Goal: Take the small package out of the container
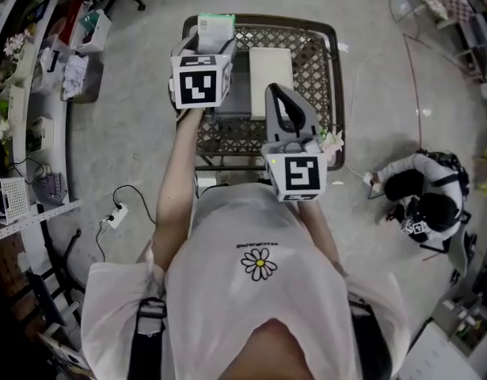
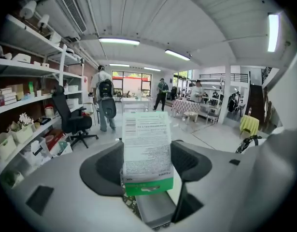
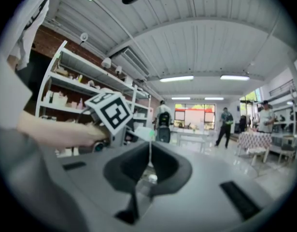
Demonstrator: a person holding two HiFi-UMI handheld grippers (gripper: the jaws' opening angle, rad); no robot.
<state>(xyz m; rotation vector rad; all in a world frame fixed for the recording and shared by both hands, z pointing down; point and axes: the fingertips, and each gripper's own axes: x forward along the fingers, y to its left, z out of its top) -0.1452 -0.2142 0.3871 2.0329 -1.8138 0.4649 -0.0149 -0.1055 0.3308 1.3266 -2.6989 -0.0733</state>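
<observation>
Clenched on the small package with the jaws of the left gripper, pinching its lower half from both sides. Judging by looks: light, thin and bendable, probably slick-surfaced, so best pinched flat across both faces near one end, firmly but without crushing. White front crowded with fine print, a barcode at its 11 o'clock corner, a green strip along the bottom. Held upright over the 10 o'clock corner of the wire-mesh container, seemingly clear of the rim. Nearer the body, at 5 o'clock from there, the right gripper with jaws pressed together on nothing. Inside the container, a flat white box.
</observation>
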